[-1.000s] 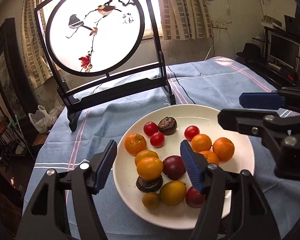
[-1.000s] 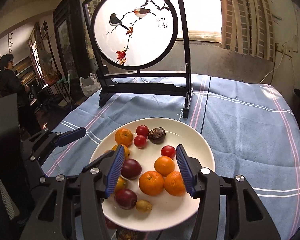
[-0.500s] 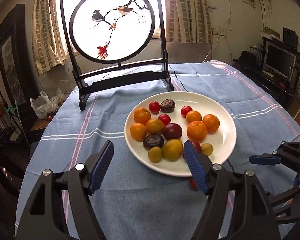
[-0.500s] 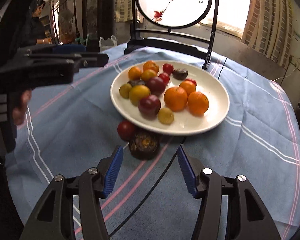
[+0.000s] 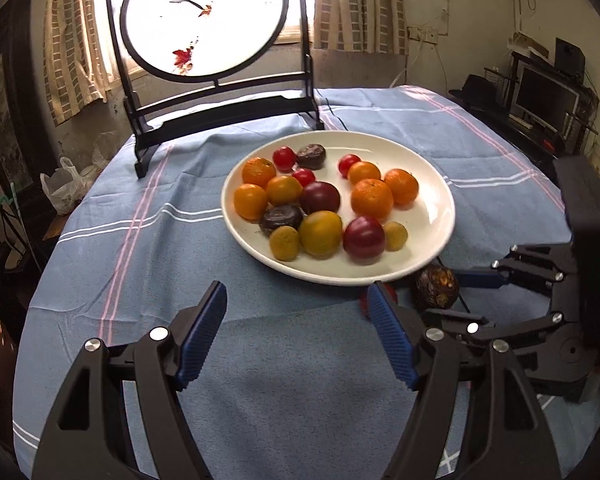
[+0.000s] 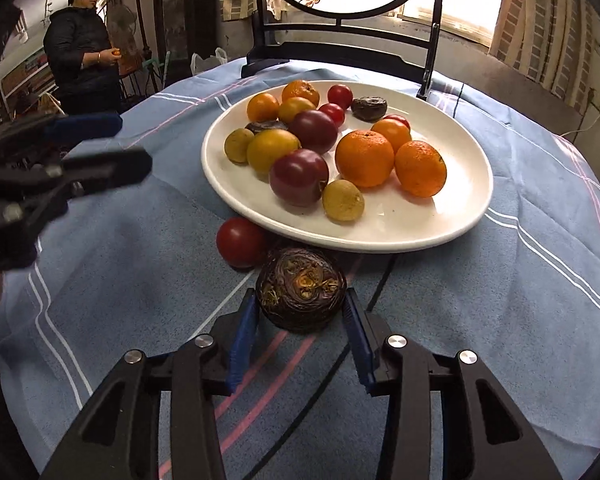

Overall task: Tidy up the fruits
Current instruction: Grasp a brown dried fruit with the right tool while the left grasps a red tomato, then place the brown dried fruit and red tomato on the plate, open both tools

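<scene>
A white plate (image 5: 432, 168) (image 6: 452, 216) on the blue tablecloth holds several oranges, tomatoes, plums and dark water chestnuts. A dark water chestnut (image 6: 301, 288) (image 5: 436, 286) and a red tomato (image 6: 241, 242) lie on the cloth at the plate's near edge. My right gripper (image 6: 300, 316) has its blue pads on both sides of the water chestnut, touching or nearly touching it. It also shows in the left wrist view (image 5: 460, 296). My left gripper (image 5: 296, 332) is open and empty, above the cloth in front of the plate. It shows at the left of the right wrist view (image 6: 112, 144).
A round painted screen on a black stand (image 5: 204, 24) stands behind the plate. A black cable (image 6: 364, 308) runs across the cloth under the plate. A person (image 6: 84, 44) stands beyond the table's far left edge. A monitor (image 5: 548, 98) is at the right.
Both grippers pulled back from over the plate. The right one dropped low to the cloth and narrowed its jaws around the water chestnut. The left one stays open.
</scene>
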Action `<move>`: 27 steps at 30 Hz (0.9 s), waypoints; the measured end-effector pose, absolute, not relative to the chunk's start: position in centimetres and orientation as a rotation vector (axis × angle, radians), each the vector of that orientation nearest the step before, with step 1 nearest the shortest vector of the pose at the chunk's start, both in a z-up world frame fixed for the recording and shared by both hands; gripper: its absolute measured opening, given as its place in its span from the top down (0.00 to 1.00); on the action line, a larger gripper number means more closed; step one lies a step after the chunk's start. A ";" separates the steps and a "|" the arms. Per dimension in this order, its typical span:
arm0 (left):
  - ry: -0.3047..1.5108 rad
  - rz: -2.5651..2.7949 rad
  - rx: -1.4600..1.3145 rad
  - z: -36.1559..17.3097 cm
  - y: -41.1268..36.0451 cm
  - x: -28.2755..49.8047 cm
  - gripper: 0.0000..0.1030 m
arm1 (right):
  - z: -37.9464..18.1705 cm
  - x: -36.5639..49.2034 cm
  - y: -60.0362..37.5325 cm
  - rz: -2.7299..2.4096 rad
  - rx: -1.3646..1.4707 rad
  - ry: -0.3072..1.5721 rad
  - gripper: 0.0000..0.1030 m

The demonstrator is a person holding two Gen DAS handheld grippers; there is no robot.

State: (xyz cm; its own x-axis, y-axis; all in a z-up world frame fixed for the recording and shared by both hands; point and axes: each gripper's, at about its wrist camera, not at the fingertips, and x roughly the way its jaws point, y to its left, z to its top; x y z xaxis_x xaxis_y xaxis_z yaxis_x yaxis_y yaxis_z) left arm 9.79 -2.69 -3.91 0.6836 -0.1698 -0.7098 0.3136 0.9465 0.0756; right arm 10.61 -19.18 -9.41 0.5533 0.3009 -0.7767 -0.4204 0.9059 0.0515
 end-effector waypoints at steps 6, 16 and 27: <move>0.818 -0.331 0.269 -7.0 -7.0 9.8 0.31 | -8.0 9.3 -21.8 0.395 -0.120 0.859 0.58; 0.895 -0.331 0.265 -9.0 -8.6 11.9 0.72 | -8.2 9.1 -22.4 0.414 -0.098 0.856 0.58; 0.786 -0.358 0.234 -4.5 -5.9 8.7 0.73 | -6.4 7.5 -20.6 0.461 -0.129 0.813 0.58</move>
